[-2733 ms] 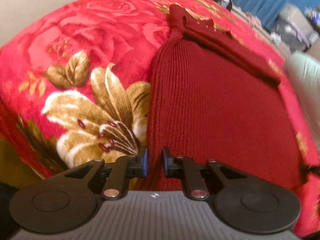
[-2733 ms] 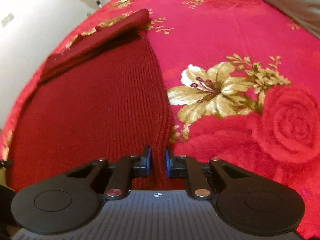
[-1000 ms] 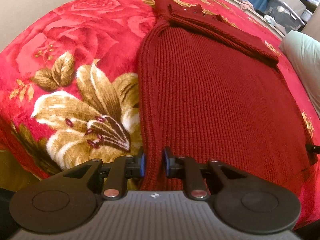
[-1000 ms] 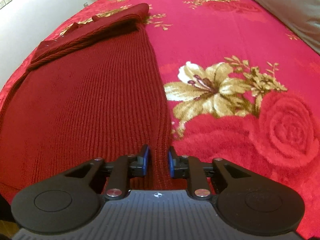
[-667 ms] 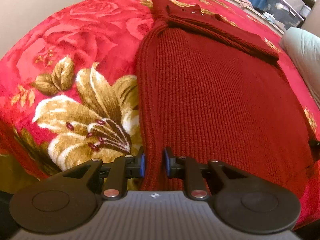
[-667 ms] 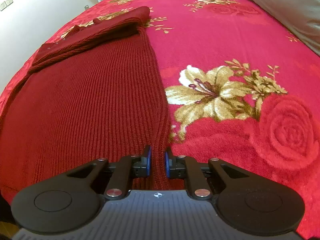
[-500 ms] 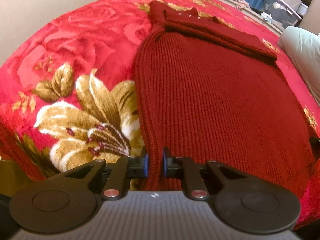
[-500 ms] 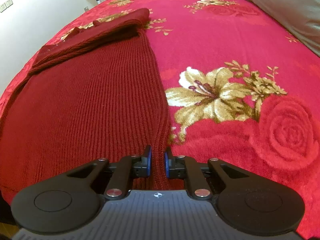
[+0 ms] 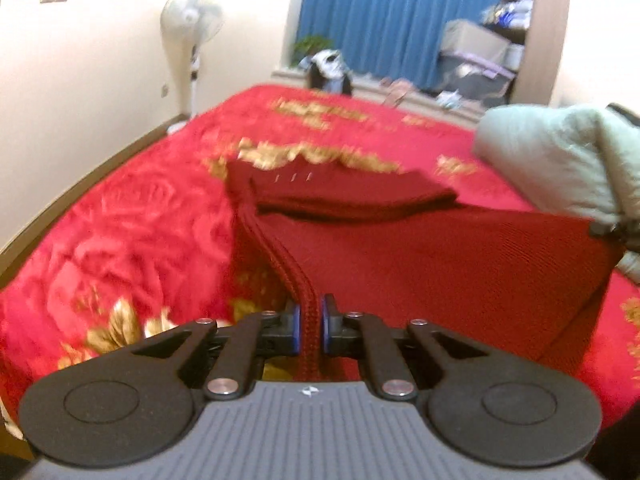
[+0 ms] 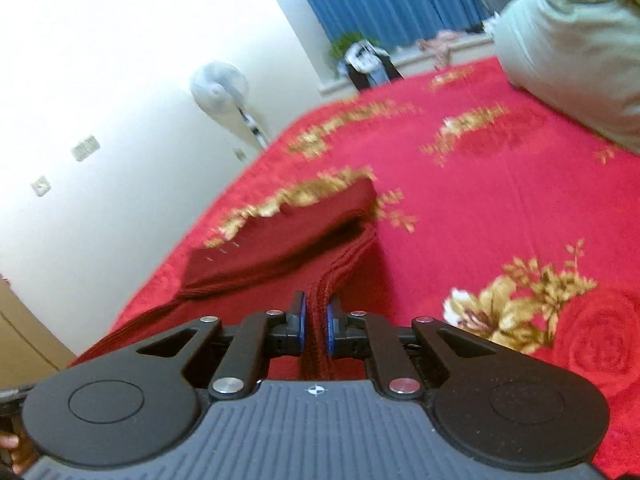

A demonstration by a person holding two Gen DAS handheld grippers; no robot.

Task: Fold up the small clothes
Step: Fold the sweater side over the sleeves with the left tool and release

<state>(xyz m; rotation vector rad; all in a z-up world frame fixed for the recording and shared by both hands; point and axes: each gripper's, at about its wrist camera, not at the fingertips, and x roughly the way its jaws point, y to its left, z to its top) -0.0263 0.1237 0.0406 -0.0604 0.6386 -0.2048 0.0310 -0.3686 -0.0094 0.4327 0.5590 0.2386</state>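
Left wrist view: the left gripper [image 9: 310, 326] is clamped on the ribbed side edge of a dark red knitted sweater [image 9: 440, 264], the knit pinched between its two blue pads [image 9: 295, 330]. The jaws have just been closing, with the knit between them. The near end of the sweater is lifted off the bed [image 9: 132, 220], which is covered by a red blanket with gold flowers, and it hangs as a raised sheet stretching to the right. The far end of the sweater lies on the blanket with a folded layer [image 9: 344, 190] on top. At the right edge of this view a dark part meets the sweater's other near corner; it is probably the right gripper, but blur prevents a firm reading. A pale green pillow [image 9: 560, 160] rests on the bed to the right of the sweater. A standing fan [image 9: 192, 28] and a blue curtain [image 9: 392, 16] stand beyond the bed. Right wrist view: the right gripper [image 10: 316, 328] is clamped on the opposite ribbed edge of the sweater [image 10: 288, 240], the knit between its pads, and its jaws have likewise just been closing on it. The sweater's folded far end lies on the blanket ahead of this gripper.
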